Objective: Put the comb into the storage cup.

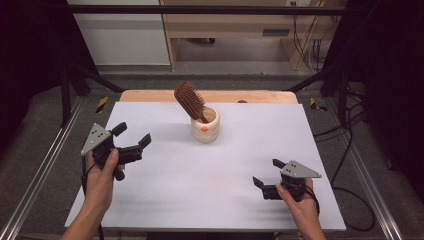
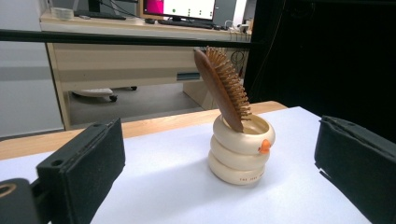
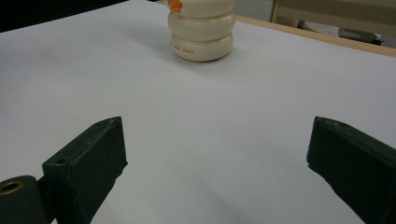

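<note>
We've got a wooden hairbrush (image 1: 189,99) standing handle-down in a cream ringed cup (image 1: 205,128), far-centre of the white table (image 1: 165,200). Brush head leans up and to the left, bristles facing right, well clear of the cup rim.

Left gripper (image 1: 131,138) is raised at the near left, jaws spread wide, holding nothing, aimed at the cup; in the left gripper view the brush (image 2: 222,87) and cup (image 2: 240,150) sit between its jaws but well apart from them. Right gripper (image 1: 270,174) rests low at the near right, jaws also wide and empty; its view shows the cup's lower rings (image 3: 201,32) far ahead.

Step in hand, as we read it: reach for the brush w/ the left gripper. To do it well, we'd go in high, above the rim, and close on the flat sides of the head or on the neck, not on the bristles. Pull along the brush's own tilt, otherwise the light cup prob. tips. Right gripper could steady the cup at its rings if needed.
</note>
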`<state>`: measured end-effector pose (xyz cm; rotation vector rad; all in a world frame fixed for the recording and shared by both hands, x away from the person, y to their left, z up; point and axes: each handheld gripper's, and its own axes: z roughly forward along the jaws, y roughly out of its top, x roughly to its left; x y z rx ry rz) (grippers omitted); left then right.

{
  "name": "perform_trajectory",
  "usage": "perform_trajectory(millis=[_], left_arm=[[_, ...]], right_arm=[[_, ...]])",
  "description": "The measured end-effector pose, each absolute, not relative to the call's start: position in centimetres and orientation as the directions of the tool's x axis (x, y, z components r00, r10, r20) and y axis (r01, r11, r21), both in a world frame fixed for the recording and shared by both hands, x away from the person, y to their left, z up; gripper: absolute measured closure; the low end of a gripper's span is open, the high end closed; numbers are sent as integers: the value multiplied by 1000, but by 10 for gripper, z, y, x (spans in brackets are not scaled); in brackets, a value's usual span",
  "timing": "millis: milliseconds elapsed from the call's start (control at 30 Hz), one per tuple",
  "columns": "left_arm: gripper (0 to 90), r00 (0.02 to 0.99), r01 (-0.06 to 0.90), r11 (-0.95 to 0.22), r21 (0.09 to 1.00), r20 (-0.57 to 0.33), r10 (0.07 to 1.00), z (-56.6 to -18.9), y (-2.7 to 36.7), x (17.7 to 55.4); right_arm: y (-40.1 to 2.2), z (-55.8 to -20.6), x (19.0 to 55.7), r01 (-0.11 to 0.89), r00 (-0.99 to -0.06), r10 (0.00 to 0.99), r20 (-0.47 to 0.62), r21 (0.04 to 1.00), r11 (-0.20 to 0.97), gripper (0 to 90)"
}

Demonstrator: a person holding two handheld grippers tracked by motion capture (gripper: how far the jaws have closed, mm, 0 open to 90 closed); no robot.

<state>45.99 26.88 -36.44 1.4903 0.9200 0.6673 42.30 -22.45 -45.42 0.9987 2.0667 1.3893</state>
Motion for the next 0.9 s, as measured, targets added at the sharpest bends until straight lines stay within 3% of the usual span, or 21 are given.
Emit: perform_trajectory(millis=[900], left_arm=[[18,509,153,-11,988,-70,858,-399,289,433]], right_arm=[[-227,-456,423,287,-626,780,8,932,221,53]])
